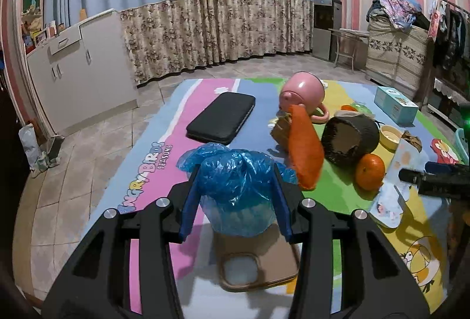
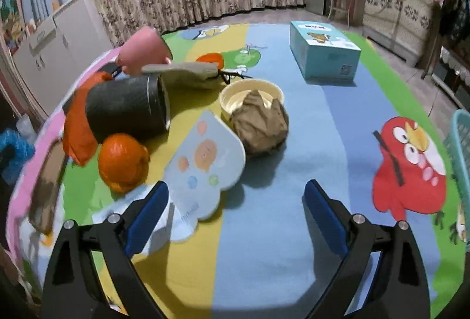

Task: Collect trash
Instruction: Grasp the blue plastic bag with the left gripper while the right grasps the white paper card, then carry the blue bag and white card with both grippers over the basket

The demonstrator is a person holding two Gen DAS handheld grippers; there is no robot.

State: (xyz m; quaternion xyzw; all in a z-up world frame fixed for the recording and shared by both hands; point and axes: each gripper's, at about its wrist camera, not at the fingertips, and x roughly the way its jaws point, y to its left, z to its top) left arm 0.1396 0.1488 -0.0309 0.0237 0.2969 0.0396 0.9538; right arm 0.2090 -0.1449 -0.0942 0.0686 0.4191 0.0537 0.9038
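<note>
My left gripper (image 1: 236,195) is shut on a crumpled blue plastic bag (image 1: 235,181), held above a brown tray-like lid (image 1: 255,260) on the cartoon table cover. My right gripper (image 2: 236,198) is open and empty, low over the table. Ahead of it lie a crumpled brown paper ball (image 2: 260,123), a cream cup (image 2: 235,97) and a light blue cloud-shaped card (image 2: 202,163). An orange wrapper (image 1: 305,148) lies by a dark tipped can (image 1: 349,139); the wrapper also shows in the right wrist view (image 2: 77,131). My right gripper shows as a dark shape in the left view's right edge (image 1: 434,175).
An orange fruit (image 2: 123,161), a pink jug (image 1: 302,92), a black case (image 1: 221,117), a blue box (image 2: 323,54) and a beige cloth (image 2: 188,73) sit on the table. A teal basket (image 2: 459,148) stands at the right edge. The table's left edge drops to tiled floor.
</note>
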